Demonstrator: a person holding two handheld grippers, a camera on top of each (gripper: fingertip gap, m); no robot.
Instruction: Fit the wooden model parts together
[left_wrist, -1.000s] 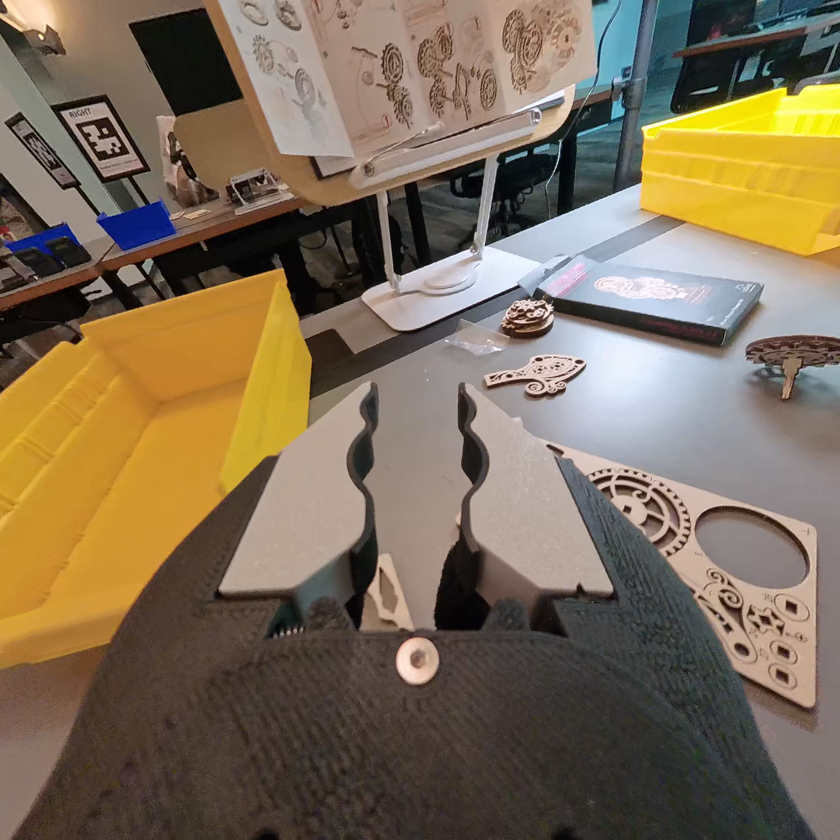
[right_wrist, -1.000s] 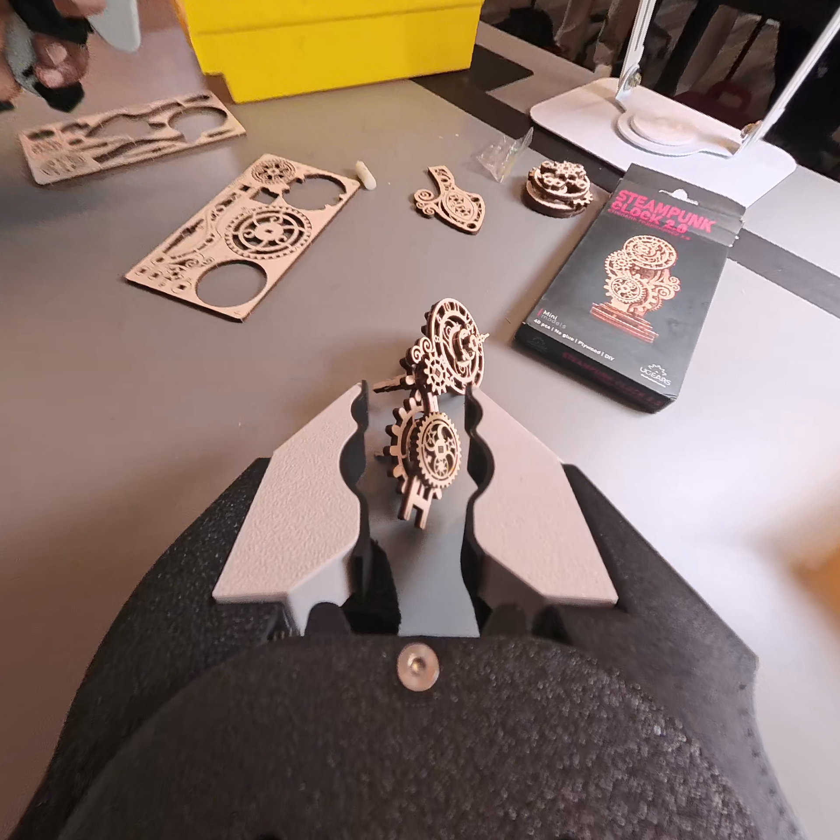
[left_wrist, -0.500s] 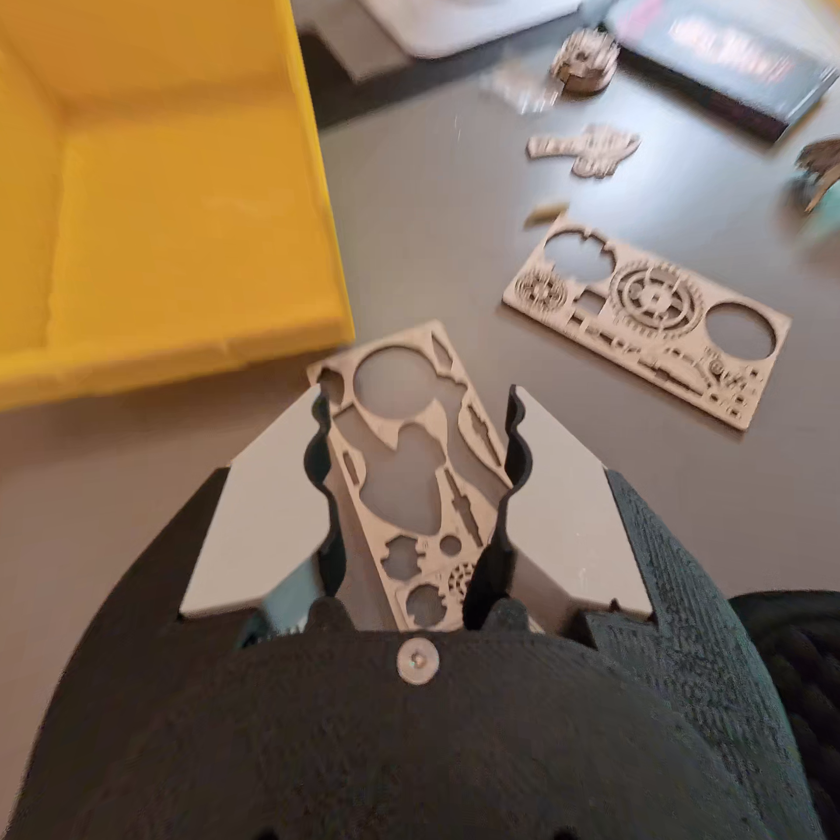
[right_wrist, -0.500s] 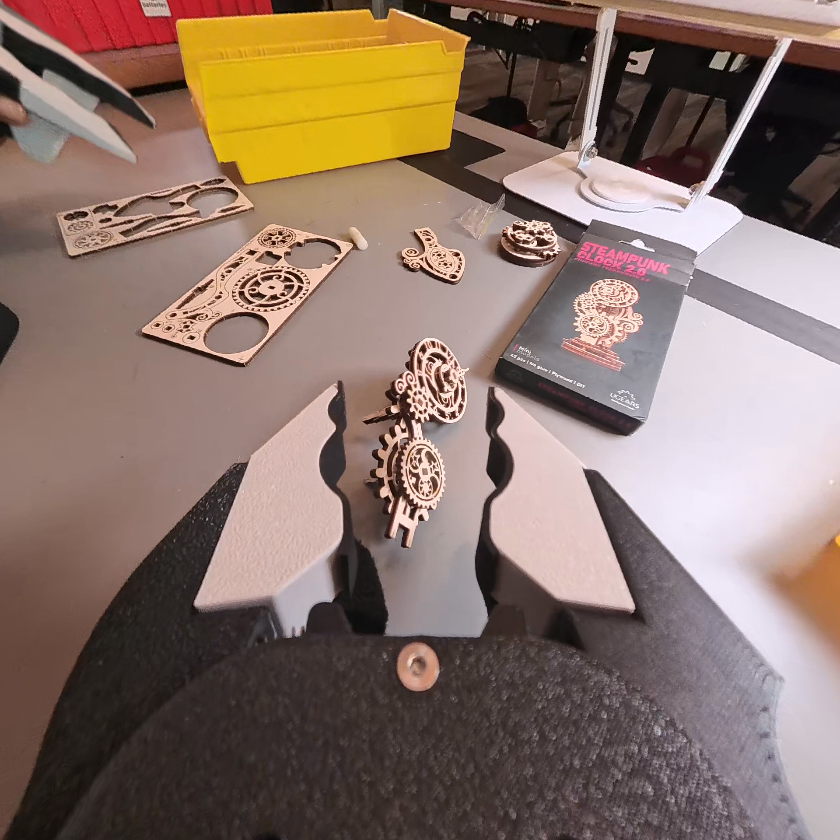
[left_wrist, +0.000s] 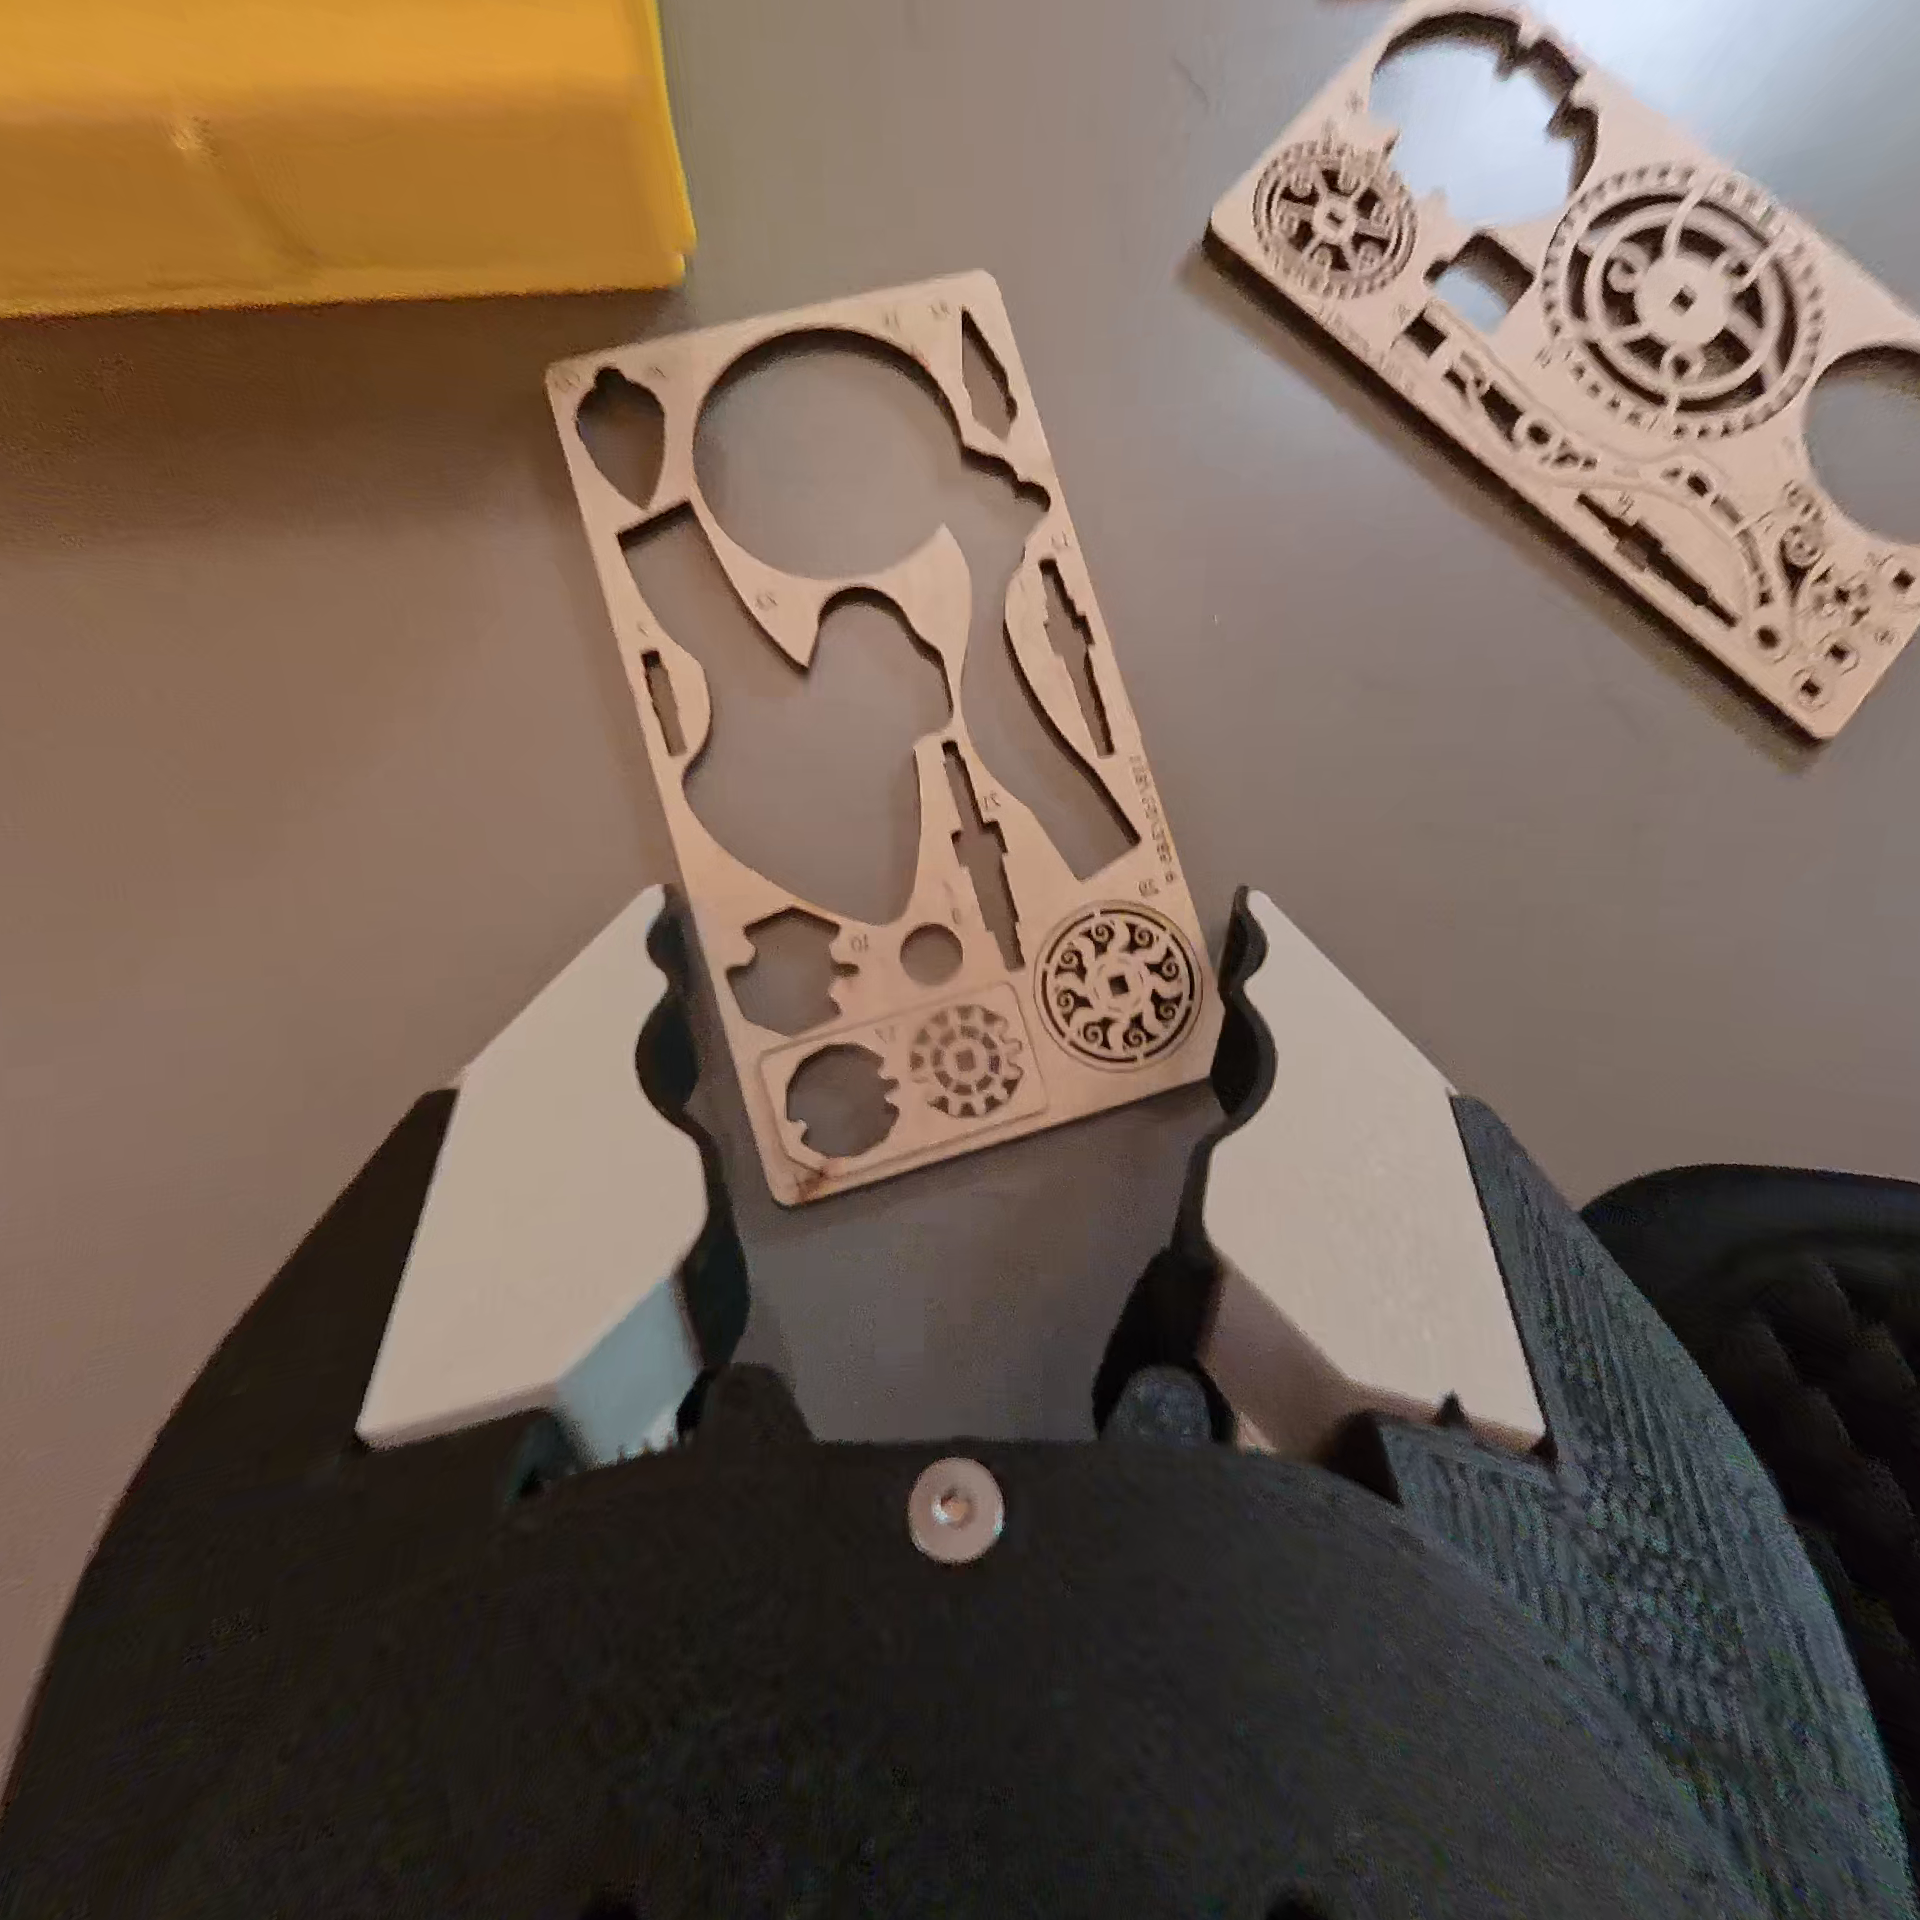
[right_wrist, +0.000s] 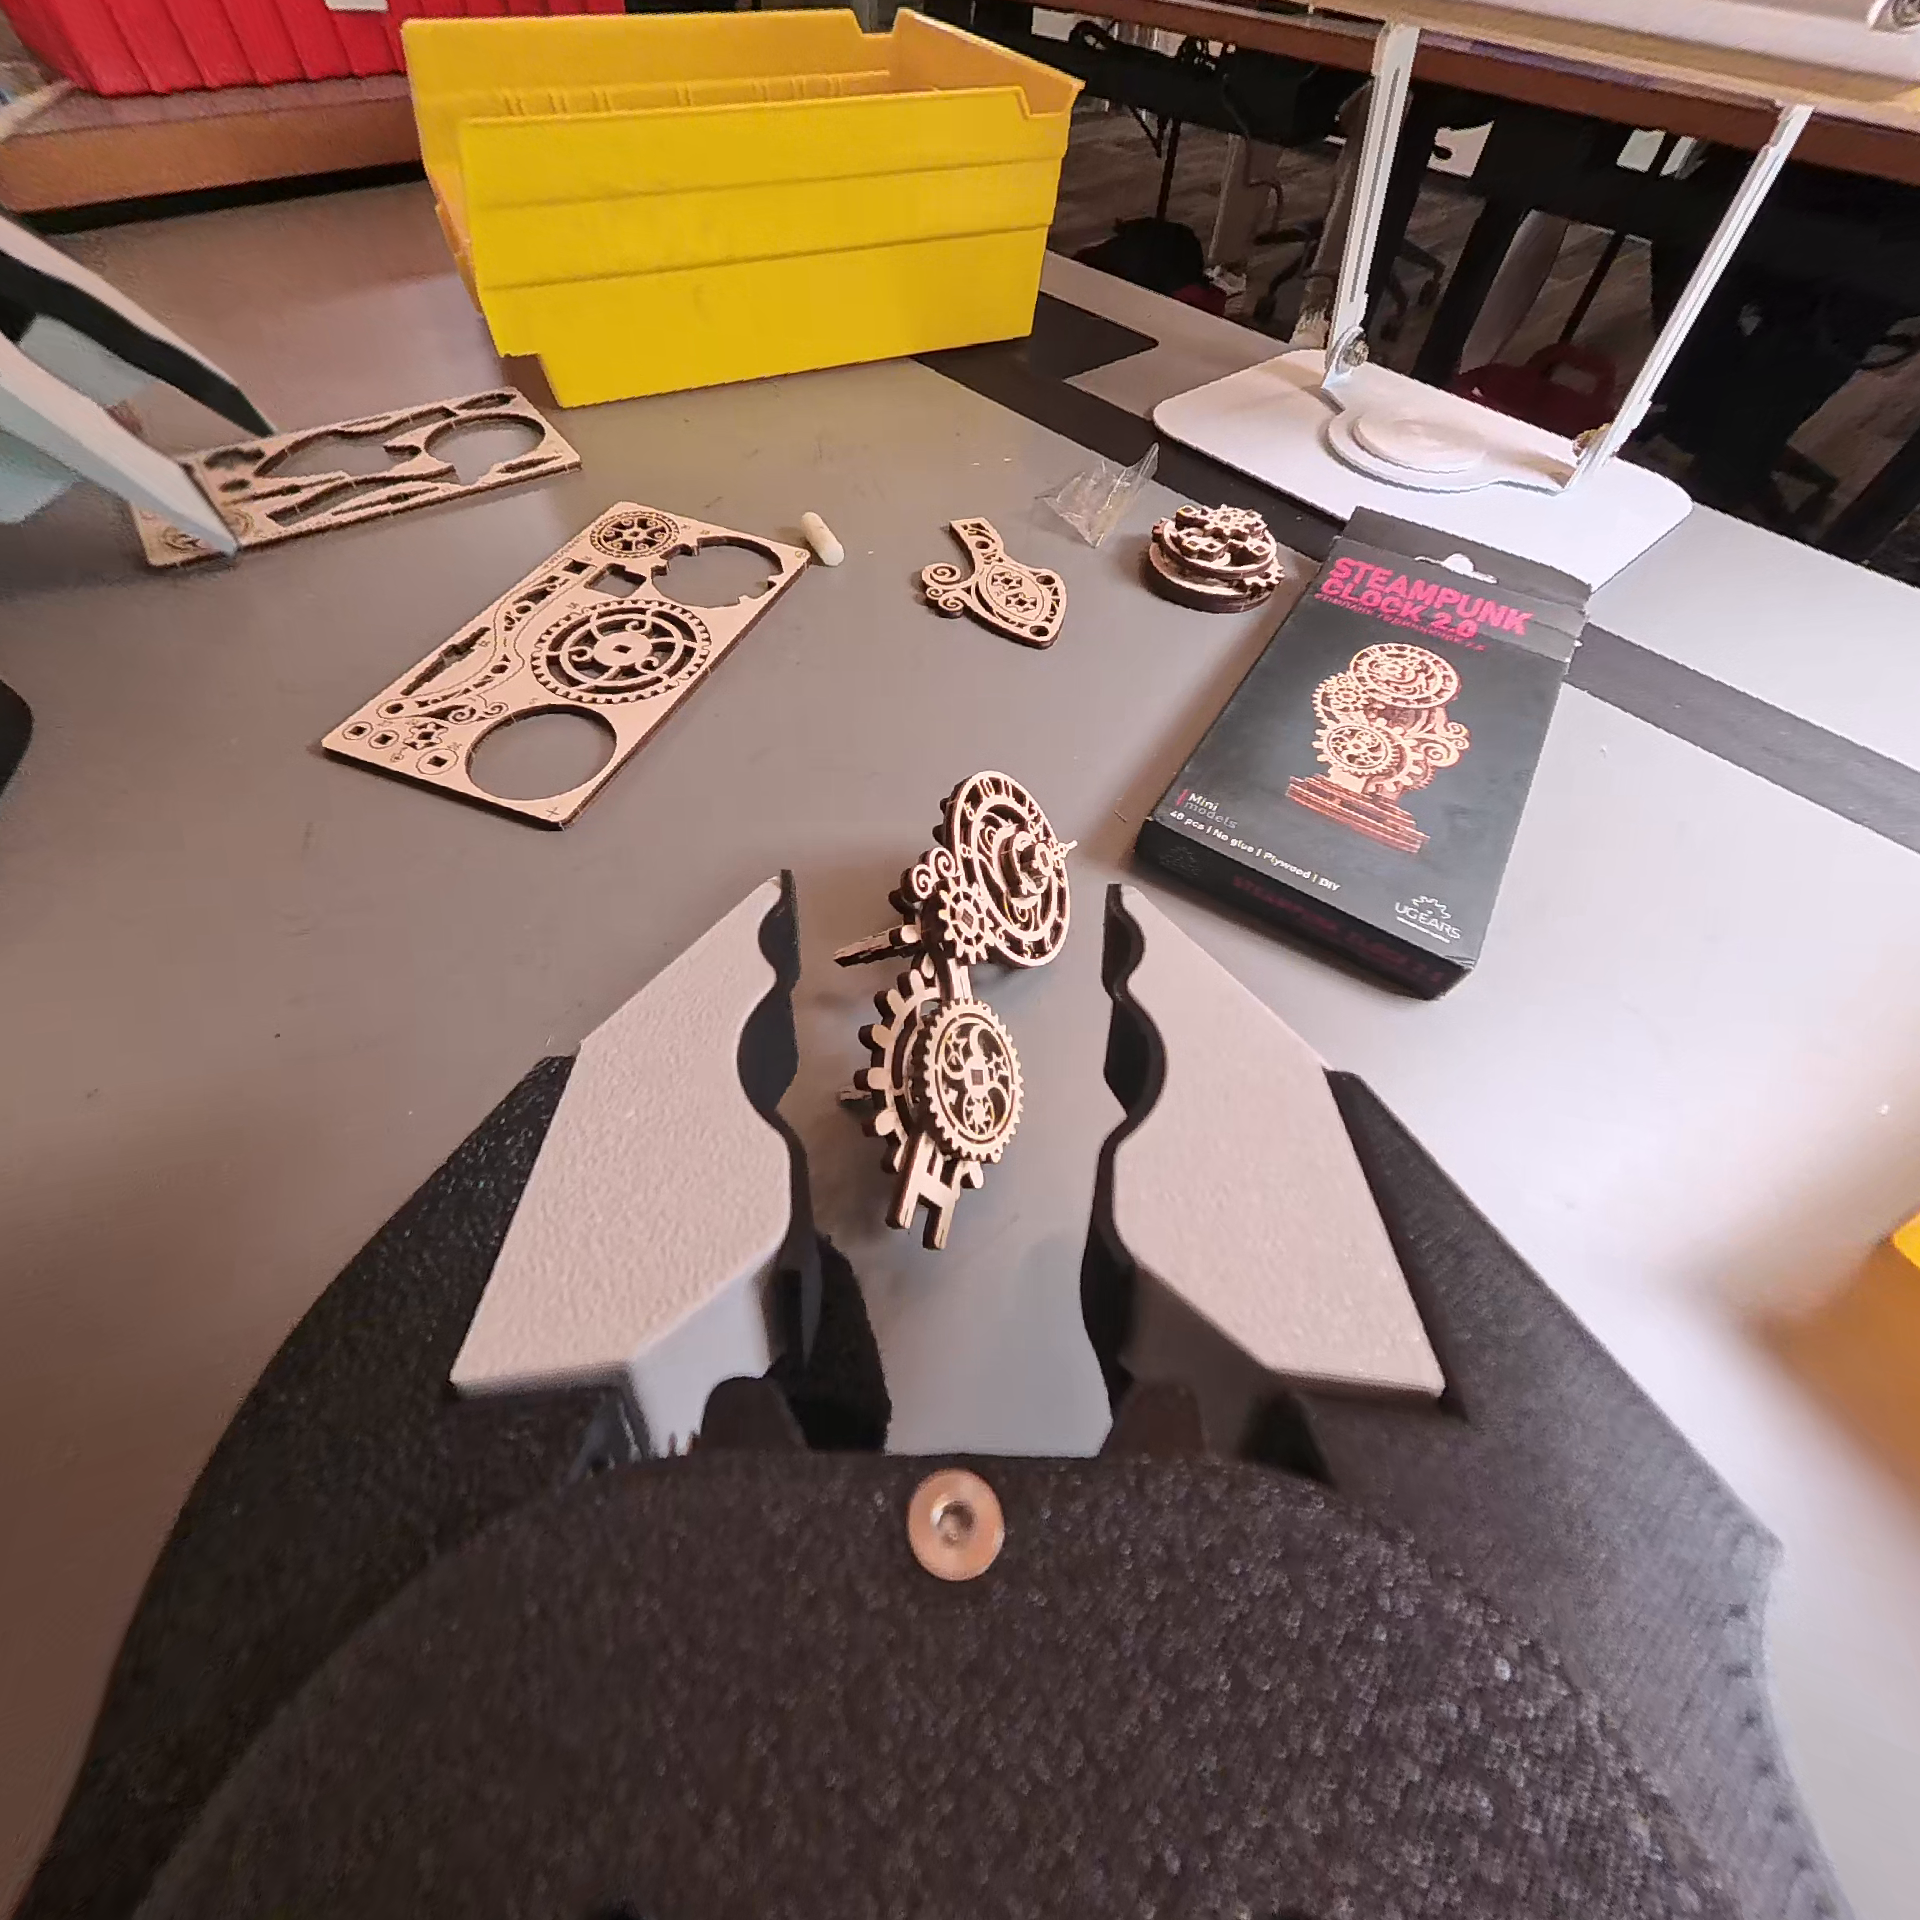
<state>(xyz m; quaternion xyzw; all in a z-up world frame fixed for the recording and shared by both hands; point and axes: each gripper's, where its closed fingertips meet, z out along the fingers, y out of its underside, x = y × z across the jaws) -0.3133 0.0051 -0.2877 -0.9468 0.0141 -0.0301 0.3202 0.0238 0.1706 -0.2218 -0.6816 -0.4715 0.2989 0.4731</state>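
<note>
My left gripper is open and points down over the near end of a wooden part sheet that lies flat on the grey table. The sheet holds a round ornamental disc and a small gear, and the rest is cut-outs. My right gripper is open, with a wooden gear assembly standing between its fingers, apart from both. The left gripper shows at the far left of the right wrist view, over the same sheet.
A second part sheet, a white peg, an ornate flat piece, a stacked gear base, a plastic bag and a black box lie on the table. A yellow bin and a white stand base stand behind them. My left tips are roughly 20 cm from the white peg.
My left gripper has tipped down from facing the room, moved over the cut-out sheet and opened wider. My right gripper's jaws have widened around the gear assembly.
</note>
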